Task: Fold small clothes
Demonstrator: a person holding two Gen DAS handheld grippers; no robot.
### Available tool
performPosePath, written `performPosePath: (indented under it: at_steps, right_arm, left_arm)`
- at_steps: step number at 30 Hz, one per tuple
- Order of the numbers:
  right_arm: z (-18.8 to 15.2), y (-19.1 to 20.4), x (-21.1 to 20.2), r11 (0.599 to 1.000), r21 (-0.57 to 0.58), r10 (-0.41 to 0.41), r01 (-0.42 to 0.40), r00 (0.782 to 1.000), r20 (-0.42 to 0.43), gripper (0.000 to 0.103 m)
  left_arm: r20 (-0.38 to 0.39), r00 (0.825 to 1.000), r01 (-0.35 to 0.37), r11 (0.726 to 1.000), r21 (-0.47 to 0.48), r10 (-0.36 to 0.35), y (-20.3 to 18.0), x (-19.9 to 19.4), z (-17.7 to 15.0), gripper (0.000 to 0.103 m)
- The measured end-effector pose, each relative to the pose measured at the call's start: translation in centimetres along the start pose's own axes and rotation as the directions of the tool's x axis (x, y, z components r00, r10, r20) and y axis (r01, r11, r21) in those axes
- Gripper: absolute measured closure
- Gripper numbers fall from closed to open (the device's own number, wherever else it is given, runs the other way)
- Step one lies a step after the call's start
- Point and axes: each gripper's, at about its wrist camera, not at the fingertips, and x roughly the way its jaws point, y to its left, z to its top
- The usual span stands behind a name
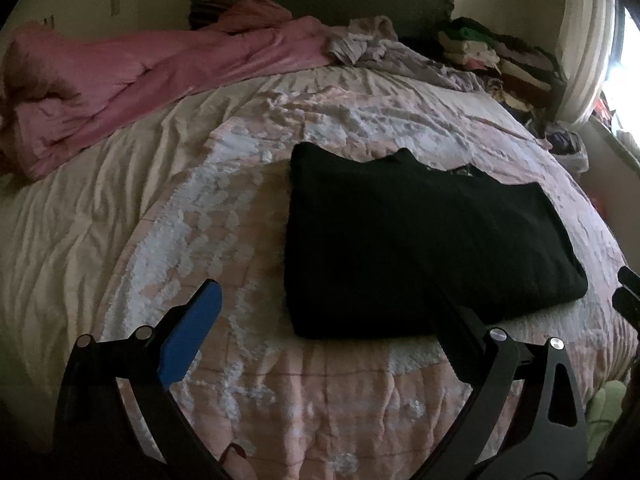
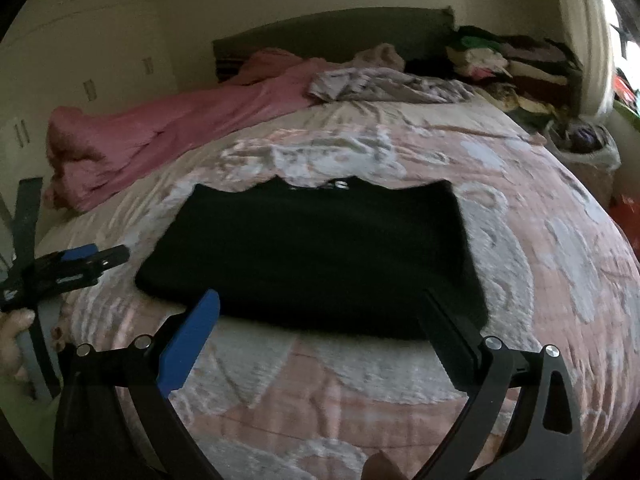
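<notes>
Lying flat on the pink-and-white quilt [image 2: 400, 364], the black shirt [image 2: 320, 256] is already a neat rectangle, collar away. Left gripper [image 1: 324, 344] and right gripper [image 2: 320, 340] hover spread wide and empty at its near edge; likely one fold remains.

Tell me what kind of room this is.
Most likely a bedroom in a home. A wide bed with a pink and white quilt fills the view, a dark headboard stands against the wall, and stacked clothes sit at the far corner. A black garment lies folded on the quilt.
</notes>
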Motion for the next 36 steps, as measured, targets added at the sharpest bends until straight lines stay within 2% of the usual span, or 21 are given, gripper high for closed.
performPosePath:
  at_steps: [18,36]
  right_arm:
    - [4.0,8.4,2.5,0.976,-0.178,0.132,-0.127,0.991,0.018,0.005]
    - [2.5,13.4,8.5,0.937,-0.322,0.123,-0.138,0.990,-0.068,0.005]
  left_arm:
    - [0.036,0.998,-0.056,0.997,-0.059,0.058,3.5,0.8,2.5,0.010]
    - [0.017,0.996,-0.090,0.993,-0.076,0.092,5.3,4.6,5.2,0.010]
